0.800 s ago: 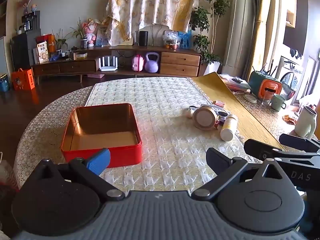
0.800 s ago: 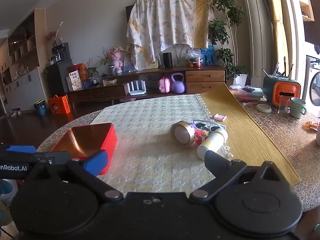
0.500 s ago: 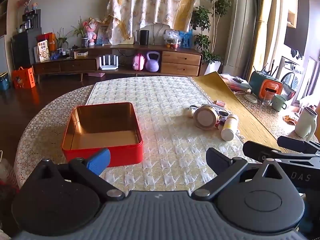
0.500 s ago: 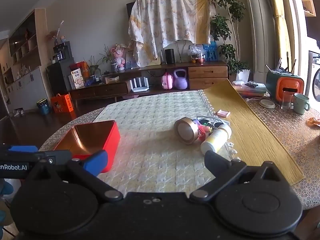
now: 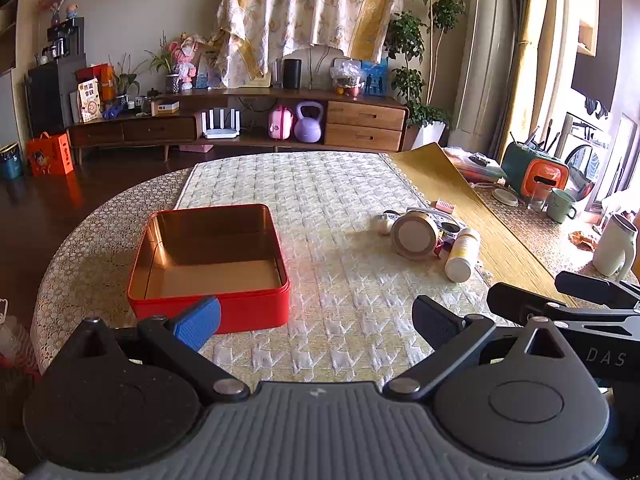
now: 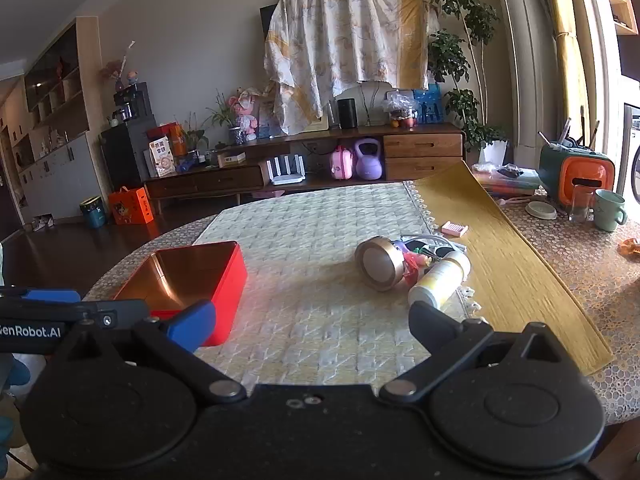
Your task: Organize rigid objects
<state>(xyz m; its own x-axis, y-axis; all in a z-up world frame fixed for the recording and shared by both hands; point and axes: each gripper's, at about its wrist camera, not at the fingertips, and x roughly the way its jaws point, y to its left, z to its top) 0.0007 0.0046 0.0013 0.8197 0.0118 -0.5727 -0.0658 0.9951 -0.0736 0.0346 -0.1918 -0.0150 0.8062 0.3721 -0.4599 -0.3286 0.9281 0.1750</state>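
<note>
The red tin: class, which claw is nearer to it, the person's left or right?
Left. The left claw hangs open just in front of the red tin; the right claw is open too, off to the tin's right.

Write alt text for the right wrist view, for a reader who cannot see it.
An open right gripper hovers empty over a quilted table mat, facing a small pile of items: a round gold-rimmed case and a white bottle lying on its side. An empty red tin sits to the left, with the left gripper at the frame's edge.
</note>
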